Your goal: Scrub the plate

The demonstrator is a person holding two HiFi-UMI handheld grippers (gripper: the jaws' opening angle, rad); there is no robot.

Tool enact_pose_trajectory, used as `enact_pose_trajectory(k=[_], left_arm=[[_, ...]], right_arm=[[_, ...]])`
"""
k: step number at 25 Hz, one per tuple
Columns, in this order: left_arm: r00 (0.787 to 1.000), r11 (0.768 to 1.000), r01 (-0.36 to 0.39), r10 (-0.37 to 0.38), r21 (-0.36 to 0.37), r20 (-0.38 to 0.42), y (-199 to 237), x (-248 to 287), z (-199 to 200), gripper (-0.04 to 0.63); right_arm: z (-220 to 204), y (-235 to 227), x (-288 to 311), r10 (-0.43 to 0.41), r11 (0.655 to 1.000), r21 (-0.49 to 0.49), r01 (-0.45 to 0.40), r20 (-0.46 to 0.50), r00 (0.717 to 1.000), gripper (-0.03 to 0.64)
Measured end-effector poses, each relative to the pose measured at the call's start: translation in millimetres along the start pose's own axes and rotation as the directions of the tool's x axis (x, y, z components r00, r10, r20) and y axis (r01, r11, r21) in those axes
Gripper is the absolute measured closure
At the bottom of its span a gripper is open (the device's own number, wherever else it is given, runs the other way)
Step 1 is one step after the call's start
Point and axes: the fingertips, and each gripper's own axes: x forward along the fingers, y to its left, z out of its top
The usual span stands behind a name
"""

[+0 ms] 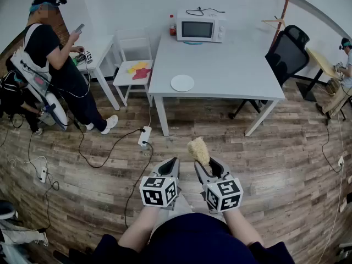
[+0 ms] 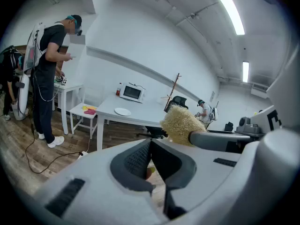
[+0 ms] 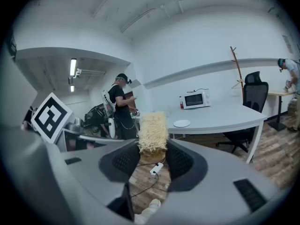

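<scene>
No brand or label can be read anywhere: the only print is the black-and-white square markers on each gripper's cube, and the small red bottle [image 1: 172,26] beside the microwave [image 1: 199,26] at the tabletop's far edge is too small to read. The plate [image 1: 182,83] is round, plain white and bare, lying flat on the white table [image 1: 225,65] close to the near edge of the tabletop and left of its middle, towards the near left corner. It is well apart from both grippers, which hang over the wooden floor [image 1: 264,158] in front of the table. The left gripper [image 1: 175,160] has its jaws pressed together with nothing between them; in the left gripper view the dark ribbed pads [image 2: 138,159] meet edge to edge. The right gripper [image 1: 201,165] is clamped on a scrubber [image 1: 199,150], a pale yellow, coarse fibrous pad that stands upright out of the jaws, its lower end pinched between the two pads and its frayed top rising above them. The two grippers are side by side, just beside each other, both pointing towards the table.
</scene>
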Motion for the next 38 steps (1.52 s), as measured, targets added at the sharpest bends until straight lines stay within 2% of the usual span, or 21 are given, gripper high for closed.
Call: enact_pose_trajectory(k=[17, 21, 26, 30, 38], left_arm=[[1.000, 1.000, -0.010, 0.010, 0.013, -0.005, 1.0, -0.3, -0.9, 0.577], [1.000, 1.000, -0.021, 0.021, 0.004, 0.001, 5.0, -0.6, 0.1, 0.577], [0.999, 0.999, -0.036, 0.036, -0.022, -0.020, 20.9, 7.8, -1.2, 0.577], [0.998, 0.998, -0.047, 0.046, -0.040, -0.042, 41.0, 27.0, 5.2, 0.577], [0.999, 0.999, -0.028, 0.026, -0.038, -0.036, 84.9, 97.5, 56.9, 0.577]], right_arm=[[-0.8, 3.1, 3.8, 0.014, 1.000, 0.016, -0.014, 0.012, 1.000, 0.445], [-3.8, 2.5, 6.6, 0.022, 0.997, 0.078, -0.022, 0.005, 1.000, 0.443], [-6.9, -0.7, 25.2, 0.041, 0.993, 0.108, -0.039, -0.020, 0.999, 0.443], [-0.1, -10.9, 49.6, 0.039, 0.992, 0.123, -0.036, -0.027, 0.999, 0.443], [34.5, -49.4, 128.2, 0.019, 0.997, 0.081, -0.015, -0.048, 0.999, 0.443]])
